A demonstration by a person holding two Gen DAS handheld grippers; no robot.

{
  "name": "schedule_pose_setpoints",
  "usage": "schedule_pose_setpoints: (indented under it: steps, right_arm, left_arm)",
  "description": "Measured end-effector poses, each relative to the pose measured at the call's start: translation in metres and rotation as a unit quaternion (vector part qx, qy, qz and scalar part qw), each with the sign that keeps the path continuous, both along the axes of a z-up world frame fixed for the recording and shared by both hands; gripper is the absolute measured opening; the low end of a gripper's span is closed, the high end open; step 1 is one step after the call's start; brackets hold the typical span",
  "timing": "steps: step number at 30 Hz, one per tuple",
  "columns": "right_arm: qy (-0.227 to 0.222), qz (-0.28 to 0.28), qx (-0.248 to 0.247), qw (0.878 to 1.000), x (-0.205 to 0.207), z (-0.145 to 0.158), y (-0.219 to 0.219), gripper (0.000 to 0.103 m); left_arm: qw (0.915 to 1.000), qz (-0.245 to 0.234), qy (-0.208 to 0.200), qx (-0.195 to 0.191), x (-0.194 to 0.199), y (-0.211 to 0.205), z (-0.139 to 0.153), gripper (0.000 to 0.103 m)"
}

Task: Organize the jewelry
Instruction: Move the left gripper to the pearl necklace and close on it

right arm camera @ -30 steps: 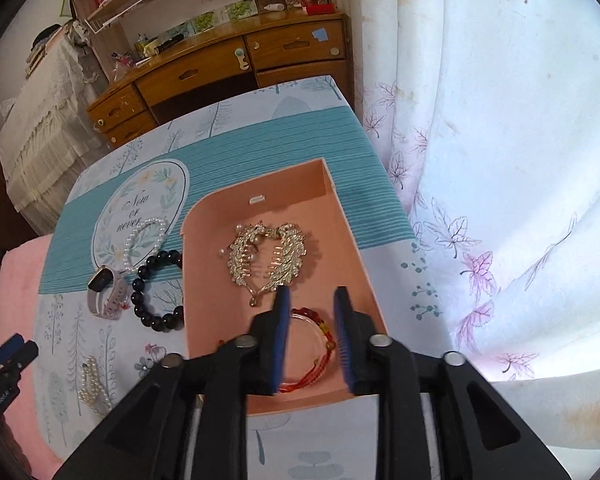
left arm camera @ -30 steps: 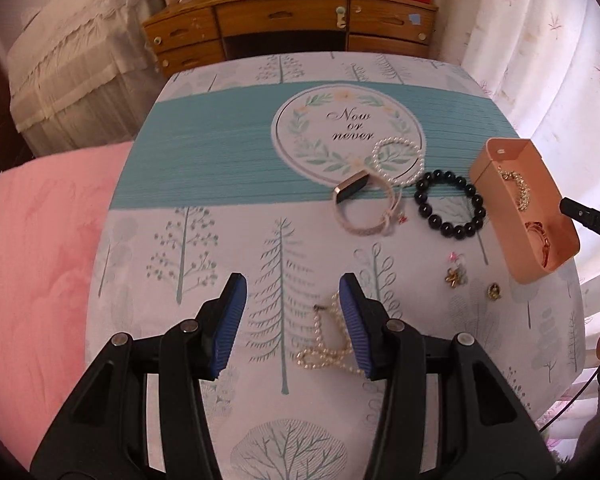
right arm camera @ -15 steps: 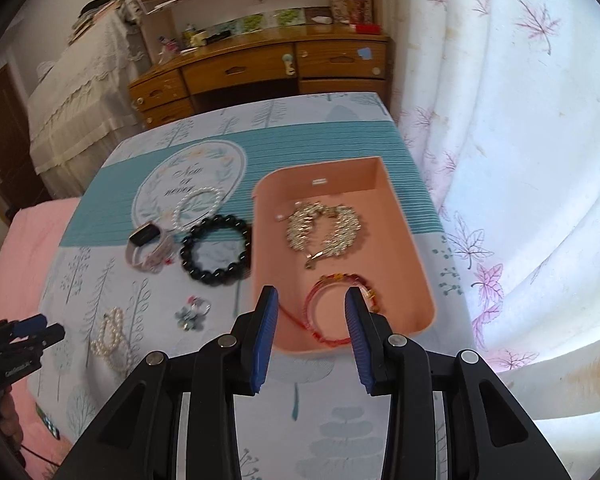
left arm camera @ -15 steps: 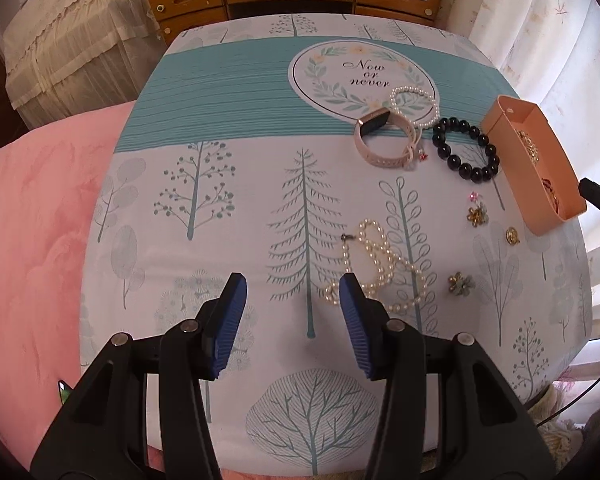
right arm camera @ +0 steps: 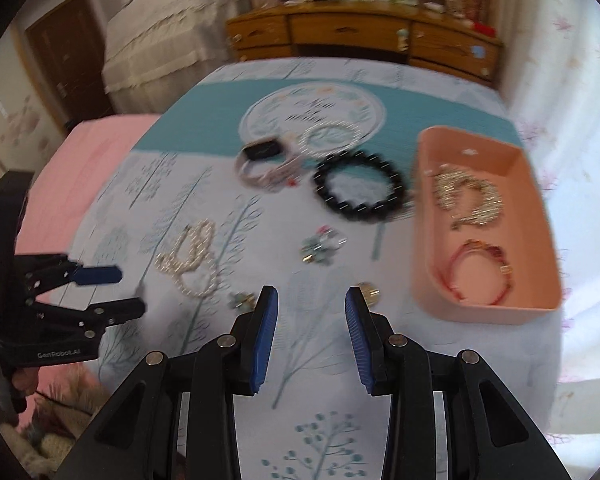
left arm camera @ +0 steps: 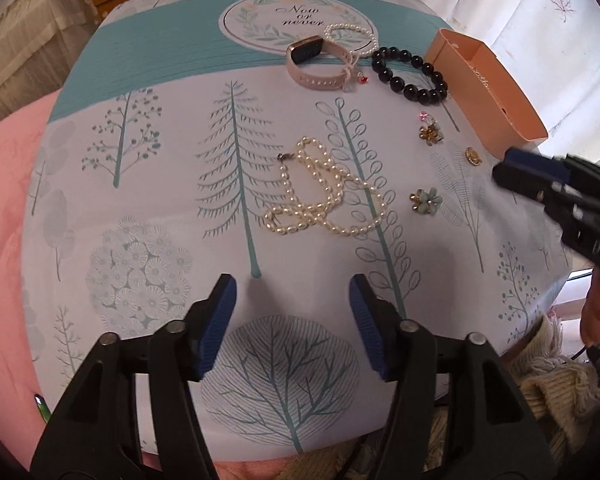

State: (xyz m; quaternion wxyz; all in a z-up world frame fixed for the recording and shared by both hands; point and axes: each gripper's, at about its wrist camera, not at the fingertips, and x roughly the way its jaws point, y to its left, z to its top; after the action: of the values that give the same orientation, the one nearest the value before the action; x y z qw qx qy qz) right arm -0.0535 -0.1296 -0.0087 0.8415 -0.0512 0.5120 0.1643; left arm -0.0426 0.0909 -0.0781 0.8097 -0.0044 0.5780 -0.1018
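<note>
A pearl necklace point(left arm camera: 324, 196) lies on the tablecloth ahead of my open, empty left gripper point(left arm camera: 292, 308); it also shows in the right wrist view point(right arm camera: 190, 256). A peach tray point(right arm camera: 540, 248) at the right holds a gold brooch point(right arm camera: 470, 196) and a red bracelet point(right arm camera: 480, 276); the left wrist view shows its outer wall point(left arm camera: 496, 100). A black bead bracelet point(left arm camera: 410, 74), a pink watch point(left arm camera: 316, 66), a pearl bracelet point(left arm camera: 350, 38) and small flower pieces point(left arm camera: 426, 200) lie loose. My right gripper point(right arm camera: 310, 328) is open and empty, left of the tray.
The table point(left arm camera: 140, 208) wears a tree-print cloth with a teal band. A pink bed point(left arm camera: 0, 240) lies to the left. A wooden dresser point(right arm camera: 360, 36) stands behind the table, white curtains point(right arm camera: 580, 80) at the right. A small gold stud point(right arm camera: 368, 294) lies by my right gripper's fingertips.
My left gripper has pulled back from the pearl necklace toward the table's near edge. My right gripper has swung left off the tray and opened wider.
</note>
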Motion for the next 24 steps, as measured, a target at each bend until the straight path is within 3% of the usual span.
schedule_pose_setpoints:
  steps: [5, 14, 22, 24]
  right_arm:
    - [0.044, 0.043, 0.009, 0.998, -0.004, -0.03, 0.03, 0.035]
    - [0.095, 0.063, 0.045, 0.992, 0.006, -0.058, 0.041, 0.035]
    - [0.039, 0.06, 0.0, 0.997, 0.013, -0.062, 0.058, 0.035]
    - [0.018, 0.066, -0.026, 0.997, 0.012, -0.063, 0.065, 0.028]
  left_arm:
    - [0.9998, 0.015, 0.009, -0.01, 0.005, 0.006, -0.009, 0.058]
    - [0.9994, 0.023, 0.008, -0.024, 0.008, 0.012, -0.013, 0.058]
    - [0.9994, 0.021, 0.002, -0.027, 0.011, 0.014, -0.014, 0.058]
    - [0.9993, 0.017, 0.003, -0.032, 0.014, 0.014, -0.013, 0.058]
